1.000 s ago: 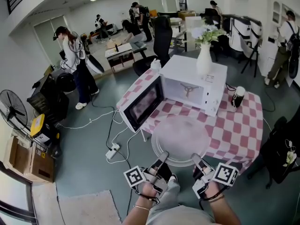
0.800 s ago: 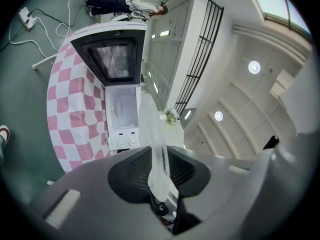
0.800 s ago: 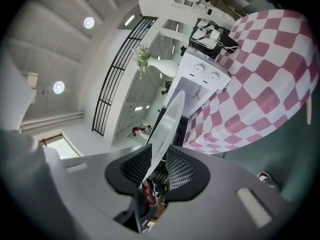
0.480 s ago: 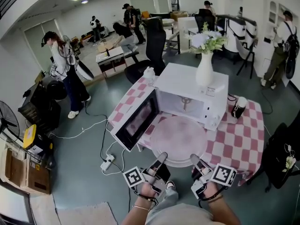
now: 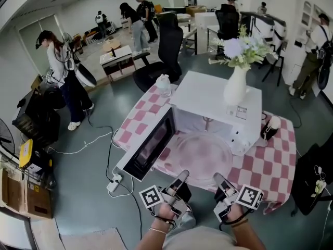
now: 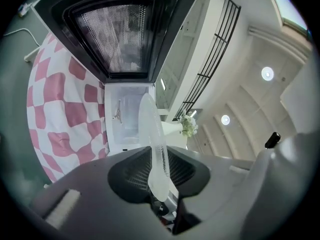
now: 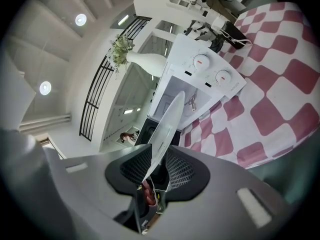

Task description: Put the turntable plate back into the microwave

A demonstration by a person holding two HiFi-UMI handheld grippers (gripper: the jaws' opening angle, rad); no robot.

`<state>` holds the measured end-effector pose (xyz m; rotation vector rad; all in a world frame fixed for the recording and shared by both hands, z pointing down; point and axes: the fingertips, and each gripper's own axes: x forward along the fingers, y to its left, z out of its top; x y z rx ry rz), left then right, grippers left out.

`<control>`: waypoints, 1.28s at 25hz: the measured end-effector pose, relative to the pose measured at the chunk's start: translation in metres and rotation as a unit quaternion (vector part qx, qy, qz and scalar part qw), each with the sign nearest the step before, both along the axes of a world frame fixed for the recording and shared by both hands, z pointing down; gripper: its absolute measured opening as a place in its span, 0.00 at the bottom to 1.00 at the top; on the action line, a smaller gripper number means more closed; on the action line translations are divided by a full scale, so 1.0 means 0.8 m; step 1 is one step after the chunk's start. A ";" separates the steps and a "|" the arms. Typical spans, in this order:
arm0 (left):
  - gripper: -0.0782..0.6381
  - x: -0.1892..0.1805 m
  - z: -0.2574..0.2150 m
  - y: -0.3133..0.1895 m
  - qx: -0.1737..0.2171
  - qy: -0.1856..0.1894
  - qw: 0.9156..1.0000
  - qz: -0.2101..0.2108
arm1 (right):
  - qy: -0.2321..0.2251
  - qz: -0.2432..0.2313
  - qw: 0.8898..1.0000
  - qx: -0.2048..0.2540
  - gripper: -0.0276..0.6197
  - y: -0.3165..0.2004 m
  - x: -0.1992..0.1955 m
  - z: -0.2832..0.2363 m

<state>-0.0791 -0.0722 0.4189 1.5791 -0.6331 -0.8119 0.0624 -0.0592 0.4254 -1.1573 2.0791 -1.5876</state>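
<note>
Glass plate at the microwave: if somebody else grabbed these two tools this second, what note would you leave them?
Left gripper: shut on the near rim of the turntable plate.
Right gripper: shut on the same rim, further right.
Plate: held roughly level over the checked tablecloth, with its far edge at the mouth of the microwave. The door is swung open to the left.
Done: plate is gripped and brought up to the opening.
Left: slide it in, set it down on the cavity floor, open both grippers and pull them out.
</note>
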 end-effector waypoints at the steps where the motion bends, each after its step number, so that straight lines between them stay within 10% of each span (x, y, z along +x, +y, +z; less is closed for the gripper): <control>1: 0.21 0.000 0.002 -0.009 -0.002 0.001 1.000 0.003 | 0.004 0.004 1.000 -0.005 0.18 -0.007 0.001 0.003; 15: 0.20 0.001 0.044 -0.074 -0.011 -0.002 1.000 0.008 | -0.006 -0.048 0.997 0.061 0.18 -0.088 -0.013 0.016; 24: 0.20 0.003 0.067 -0.098 -0.036 0.009 0.999 -0.015 | 0.014 -0.021 0.999 -0.045 0.18 -0.104 0.005 0.067; 32: 0.20 0.013 0.094 -0.109 -0.045 0.033 0.998 -0.023 | -0.010 -0.054 0.998 0.023 0.18 -0.130 -0.002 0.070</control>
